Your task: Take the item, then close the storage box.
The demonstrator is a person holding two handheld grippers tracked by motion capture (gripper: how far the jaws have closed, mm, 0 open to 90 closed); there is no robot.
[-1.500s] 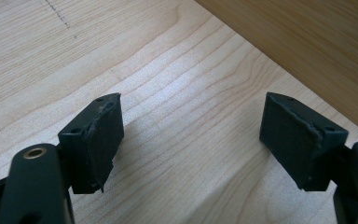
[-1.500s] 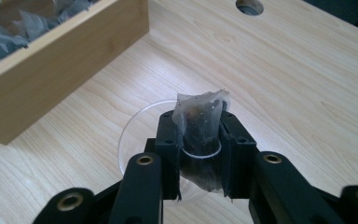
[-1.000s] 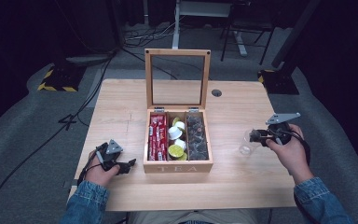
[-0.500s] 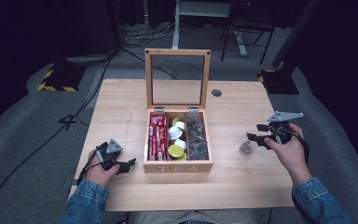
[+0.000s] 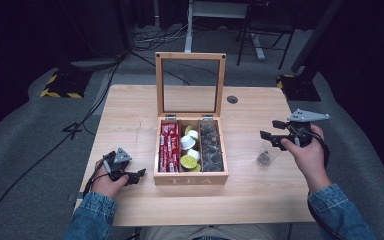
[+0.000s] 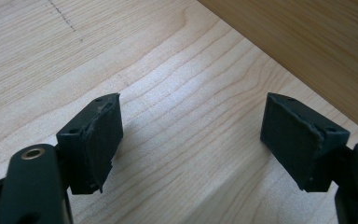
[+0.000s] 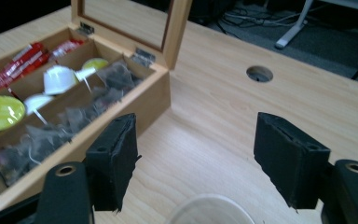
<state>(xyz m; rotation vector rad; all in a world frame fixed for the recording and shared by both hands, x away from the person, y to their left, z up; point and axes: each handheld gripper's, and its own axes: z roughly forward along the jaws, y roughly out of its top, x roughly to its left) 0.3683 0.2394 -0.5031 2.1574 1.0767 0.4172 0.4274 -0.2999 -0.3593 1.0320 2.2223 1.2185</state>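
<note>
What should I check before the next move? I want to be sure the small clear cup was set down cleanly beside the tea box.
1. Clear cup rests on the table, apart from the tea box: ok.
2. Right gripper is free of the cup, its jaws just opened, nothing between them: ok.
3. Cup stands upright: cannot tell, too small and blurred.
4. Box lid stands open, giving access to the compartments: ok.
5. Left gripper is open and empty, beside the box's left wall: ok.
6. Cup contents stayed inside: cannot tell.
</note>
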